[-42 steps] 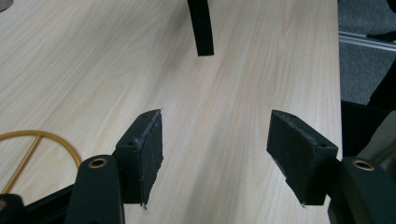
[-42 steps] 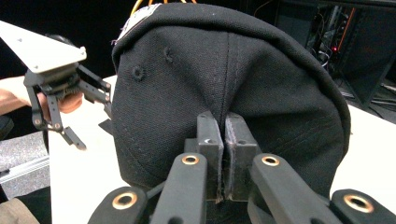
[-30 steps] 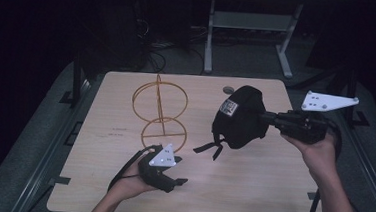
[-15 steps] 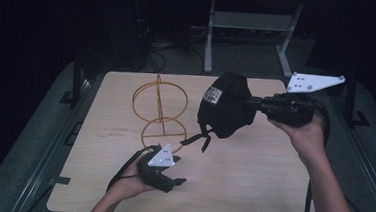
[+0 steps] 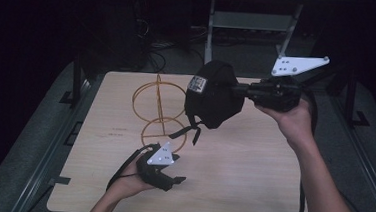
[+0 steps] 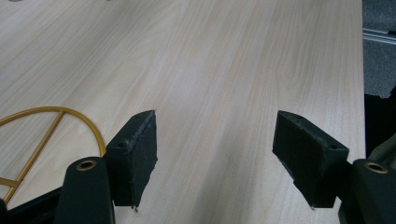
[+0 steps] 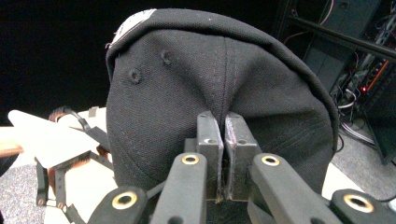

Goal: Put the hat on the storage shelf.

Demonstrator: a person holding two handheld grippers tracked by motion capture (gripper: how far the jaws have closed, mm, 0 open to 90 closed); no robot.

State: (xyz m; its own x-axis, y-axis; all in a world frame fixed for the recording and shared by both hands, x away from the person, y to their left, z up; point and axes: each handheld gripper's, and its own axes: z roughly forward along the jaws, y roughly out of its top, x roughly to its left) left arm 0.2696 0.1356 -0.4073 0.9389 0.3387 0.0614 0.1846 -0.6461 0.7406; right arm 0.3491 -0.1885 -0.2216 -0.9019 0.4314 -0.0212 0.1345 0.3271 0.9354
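Note:
A black cap (image 5: pixel 213 95) hangs in the air above the back middle of the table, its strap dangling below. My right gripper (image 5: pixel 238 90) is shut on it, reaching in from the right. In the right gripper view the pads (image 7: pixel 208 140) pinch a fold of the cap's fabric (image 7: pixel 210 79). A gold wire stand (image 5: pixel 158 106) with two rings sits just left of the cap. My left gripper (image 5: pixel 176 181) rests low near the table's front, open. In the left gripper view nothing lies between its fingertips (image 6: pixel 140 149), and a gold ring (image 6: pixel 51 116) of the stand shows at the left.
The light wooden table (image 5: pixel 251 170) has bare surface across its right half and front. Dark floor, cables and a metal rack (image 5: pixel 252 20) lie behind the table. A grey ledge runs along each side of the table.
My right gripper has carried the cap up and to the left, closer to the gold stand. The left gripper has stayed where it was.

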